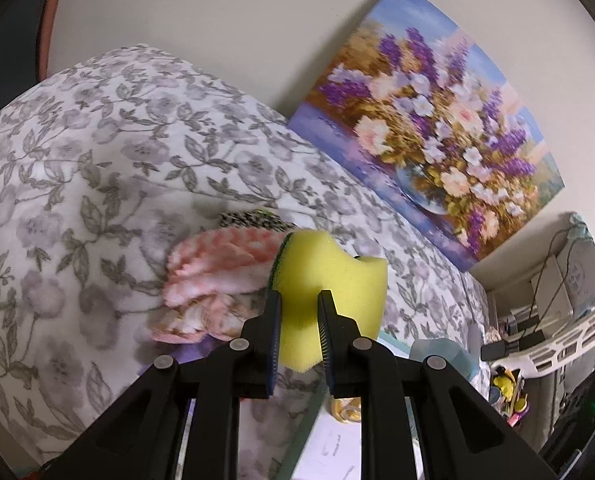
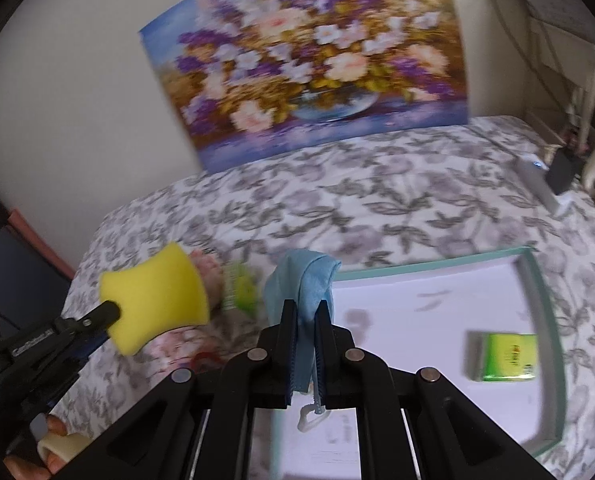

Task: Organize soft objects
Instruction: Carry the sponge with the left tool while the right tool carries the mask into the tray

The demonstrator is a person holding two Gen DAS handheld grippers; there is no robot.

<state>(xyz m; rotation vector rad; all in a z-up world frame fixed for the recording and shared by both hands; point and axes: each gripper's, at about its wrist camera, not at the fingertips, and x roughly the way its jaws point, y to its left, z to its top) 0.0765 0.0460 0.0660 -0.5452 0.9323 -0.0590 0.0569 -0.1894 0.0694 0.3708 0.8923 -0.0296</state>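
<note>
Carrying step in hand: left tool clamps the yellow sponge above the bed, right tool pinches a blue cloth beside the tray, apparently their destination; next, lower and release inside.

My sponge is yellow with a green edge; my cloth pale blue. At ten o'clock, a pink-white towel on grey-floral bedspread.
</note>
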